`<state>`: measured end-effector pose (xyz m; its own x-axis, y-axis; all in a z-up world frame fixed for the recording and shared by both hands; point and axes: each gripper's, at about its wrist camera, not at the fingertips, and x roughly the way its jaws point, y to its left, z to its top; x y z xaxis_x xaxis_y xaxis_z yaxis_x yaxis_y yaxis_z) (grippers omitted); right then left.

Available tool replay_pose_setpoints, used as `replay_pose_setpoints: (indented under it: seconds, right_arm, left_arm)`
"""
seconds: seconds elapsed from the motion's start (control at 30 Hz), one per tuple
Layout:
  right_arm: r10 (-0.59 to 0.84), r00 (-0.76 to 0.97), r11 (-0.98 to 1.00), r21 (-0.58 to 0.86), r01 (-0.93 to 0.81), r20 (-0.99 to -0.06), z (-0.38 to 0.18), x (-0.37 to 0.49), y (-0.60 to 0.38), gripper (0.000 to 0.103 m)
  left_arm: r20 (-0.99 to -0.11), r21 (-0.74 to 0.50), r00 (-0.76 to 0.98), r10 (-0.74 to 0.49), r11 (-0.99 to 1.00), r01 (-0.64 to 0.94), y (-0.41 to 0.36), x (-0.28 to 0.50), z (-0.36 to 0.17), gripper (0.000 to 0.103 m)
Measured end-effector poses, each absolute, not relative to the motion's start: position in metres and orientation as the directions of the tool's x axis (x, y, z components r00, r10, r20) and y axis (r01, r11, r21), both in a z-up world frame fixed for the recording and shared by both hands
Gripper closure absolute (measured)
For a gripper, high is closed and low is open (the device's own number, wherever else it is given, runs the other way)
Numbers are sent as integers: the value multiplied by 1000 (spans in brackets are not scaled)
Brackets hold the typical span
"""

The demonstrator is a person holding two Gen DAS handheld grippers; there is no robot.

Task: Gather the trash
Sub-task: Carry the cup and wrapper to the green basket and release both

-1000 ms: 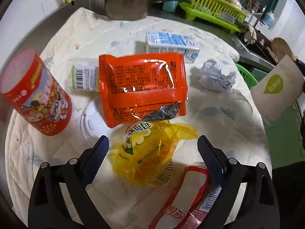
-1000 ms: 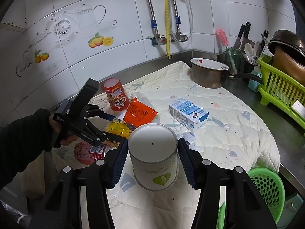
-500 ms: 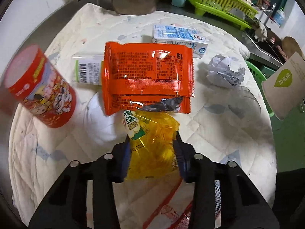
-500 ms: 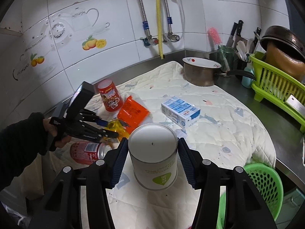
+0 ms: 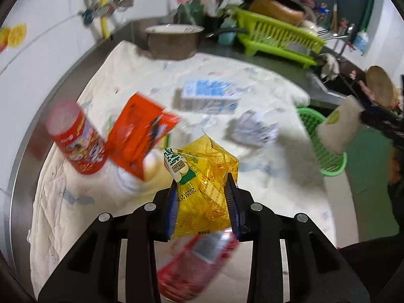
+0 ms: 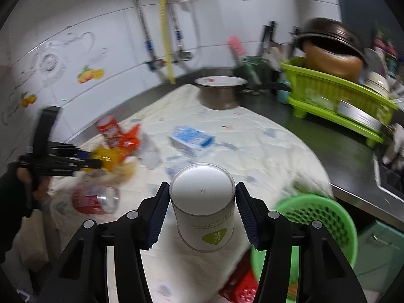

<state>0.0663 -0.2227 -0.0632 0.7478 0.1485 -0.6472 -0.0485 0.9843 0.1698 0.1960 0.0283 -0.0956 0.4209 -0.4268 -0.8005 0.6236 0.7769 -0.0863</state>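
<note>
Two blue-padded fingers (image 5: 173,209) of the left gripper (image 5: 202,194) were clamped on a crumpled yellow wrapper (image 5: 202,181), one pad on each side, the jaws having just closed in on it. The wrapper hung clear of the white quilted cloth (image 5: 121,75), its green-and-white label facing the camera. A red can (image 5: 199,262) lay on its side on the cloth below the fingers. Further out stood a red canister (image 5: 78,141) with an orange packet (image 5: 141,133) just beside it, and beyond them a blue-and-white carton (image 5: 209,96) and a ball of crumpled paper (image 5: 252,131).

The right gripper (image 6: 202,212) was clamped on a white paper cup (image 6: 204,207), held by its sides with the flat base toward the camera and a green mark low on its wall. Just to the right of the cup sat a green basket (image 6: 325,217) at the edge of the cloth. At the far end of the cloth stood a metal pot (image 6: 219,93), and on the counter to the right a lime dish rack (image 6: 335,96). The person's left hand (image 6: 27,179), in a dark sleeve, showed at the left in the right wrist view.
</note>
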Motion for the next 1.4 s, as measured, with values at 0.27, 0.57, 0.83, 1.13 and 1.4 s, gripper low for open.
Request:
replay_pose_setpoints:
  seconds: [0.27, 0.57, 0.83, 1.13, 1.4]
  right_arm:
    - [-51, 694, 979, 102, 178, -718, -107, 46, -303, 51]
    - [-123, 559, 940, 84, 331, -820, -184, 42, -366, 51]
    - [-171, 598, 904, 117, 411, -783, -169, -3, -386, 39]
    - [-218, 625, 880, 125, 458, -750, -144, -54, -395, 35]
    - [-226, 645, 882, 129, 454, -730, -129, -69, -389, 35]
  left_arm:
    - [-742, -127, 371, -559, 660, 740, -49, 160, -70, 70]
    - [-736, -190, 240, -633, 533, 825, -160, 134, -82, 70]
    - [-787, -220, 132, -603, 474, 853, -245, 126, -118, 69]
    - [-848, -225, 77, -524, 488, 843, -317, 119, -169, 60]
    - [-842, -234, 91, -531, 512, 826, -328, 112, -173, 37]
